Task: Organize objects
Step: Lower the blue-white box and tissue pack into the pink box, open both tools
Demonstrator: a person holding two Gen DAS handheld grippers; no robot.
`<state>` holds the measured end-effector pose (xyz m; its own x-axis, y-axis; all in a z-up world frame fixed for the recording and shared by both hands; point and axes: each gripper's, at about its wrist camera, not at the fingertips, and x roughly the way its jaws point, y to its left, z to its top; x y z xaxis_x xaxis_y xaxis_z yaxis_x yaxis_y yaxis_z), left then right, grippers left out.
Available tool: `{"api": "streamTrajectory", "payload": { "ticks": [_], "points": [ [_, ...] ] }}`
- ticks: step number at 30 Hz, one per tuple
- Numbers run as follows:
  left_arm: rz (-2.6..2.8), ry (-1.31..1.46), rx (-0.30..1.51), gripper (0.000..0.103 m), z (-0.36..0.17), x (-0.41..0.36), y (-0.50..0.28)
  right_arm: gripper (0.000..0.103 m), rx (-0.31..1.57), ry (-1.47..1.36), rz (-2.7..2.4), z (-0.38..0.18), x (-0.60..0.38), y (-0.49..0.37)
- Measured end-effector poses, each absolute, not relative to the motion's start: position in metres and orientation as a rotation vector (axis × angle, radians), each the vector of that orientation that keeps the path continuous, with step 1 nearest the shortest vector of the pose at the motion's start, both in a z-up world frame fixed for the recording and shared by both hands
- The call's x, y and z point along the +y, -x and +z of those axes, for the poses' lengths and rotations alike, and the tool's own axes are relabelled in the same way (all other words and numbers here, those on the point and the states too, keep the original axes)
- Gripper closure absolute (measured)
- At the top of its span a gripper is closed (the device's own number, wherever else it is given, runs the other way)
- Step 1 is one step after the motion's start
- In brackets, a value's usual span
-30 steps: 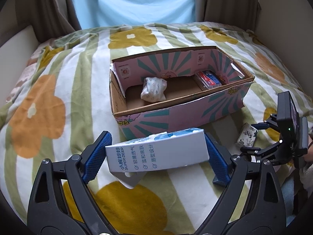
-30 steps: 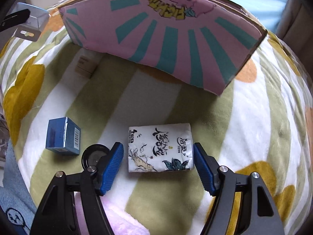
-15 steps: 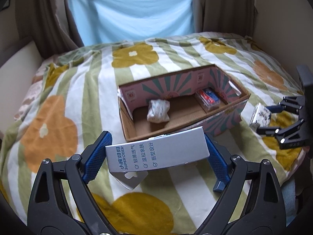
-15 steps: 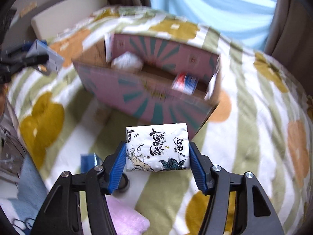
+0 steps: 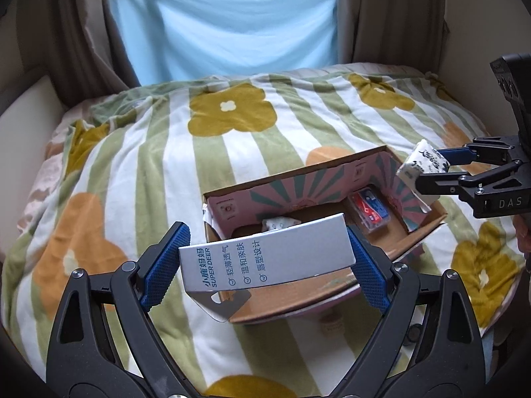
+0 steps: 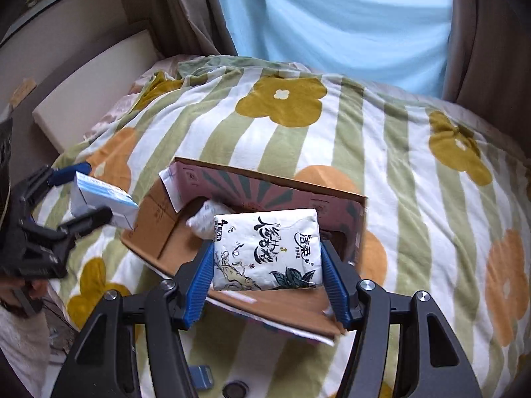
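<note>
red pack [image 5: 371, 211] and white bundle [image 6: 203, 222] already occupy cardboard box [image 5: 428, 229]

Bedroom by a curtained window

A bed blanket [image 5: 159, 152] striped green and white with large yellow and orange flowers; behind it a pale blue sheer [image 5: 225, 20] glows with daylight between brown curtains [image 5: 76, 26]; beige walls [image 6: 66, 26]

The tissue pack [image 6: 267, 248] and white carton [image 5: 265, 258] now hang above the cardboard box [image 5: 428, 224].
</note>
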<state>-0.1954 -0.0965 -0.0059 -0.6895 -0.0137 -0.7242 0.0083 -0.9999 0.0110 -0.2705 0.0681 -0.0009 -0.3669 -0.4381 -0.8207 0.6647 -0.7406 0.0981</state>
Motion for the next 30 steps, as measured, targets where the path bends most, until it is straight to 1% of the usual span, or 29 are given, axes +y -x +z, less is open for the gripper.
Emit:
{"api": "streamTrajectory", "payload": {
  "ticks": [9, 13, 16, 18, 19, 20, 21, 22, 26, 30],
  "points": [
    [-2.806, -1.387, 0.032, 0.012, -0.067, -0.103, 0.227, 0.046, 0.218, -1.33, -2.08, -0.053, 0.03, 0.303],
    [-2.788, -1.408, 0.003, 0.012, -0.08, -0.103, 0.229, 0.046, 0.214, -1.363, -2.076, -0.066, 0.027, 0.308],
    [-2.805, -1.387, -0.034, 0.011, -0.079, -0.102, 0.229, 0.045, 0.222, -1.365, -2.065, -0.069, 0.023, 0.31],
    [-2.803, -1.366, -0.073, 0.006, -0.075, -0.099, 0.227, 0.032, 0.224, -1.367, -2.057, -0.069, 0.02, 0.31],
    [-2.8, -1.362, -0.097, 0.0, -0.073, -0.098, 0.227, 0.017, 0.22, -1.355, -2.062, -0.067, 0.02, 0.309],
    [-2.801, -1.358, -0.122, 0.0, -0.071, -0.096, 0.227, 0.008, 0.219, -1.34, -2.066, -0.065, 0.021, 0.308],
    [-2.798, -1.358, -0.143, 0.0, -0.07, -0.095, 0.225, 0.004, 0.217, -1.326, -2.074, -0.063, 0.022, 0.307],
    [-2.795, -1.36, -0.157, 0.0, -0.069, -0.093, 0.224, 0.001, 0.214, -1.318, -2.08, -0.061, 0.023, 0.306],
    [-2.805, -1.345, -0.136, 0.0, -0.065, -0.094, 0.217, 0.001, 0.183, -1.312, -2.075, -0.057, 0.029, 0.301],
    [-2.828, -1.316, -0.119, 0.0, -0.058, -0.092, 0.207, 0.001, 0.219, -1.31, -2.098, -0.048, 0.034, 0.294]
  ]
}}
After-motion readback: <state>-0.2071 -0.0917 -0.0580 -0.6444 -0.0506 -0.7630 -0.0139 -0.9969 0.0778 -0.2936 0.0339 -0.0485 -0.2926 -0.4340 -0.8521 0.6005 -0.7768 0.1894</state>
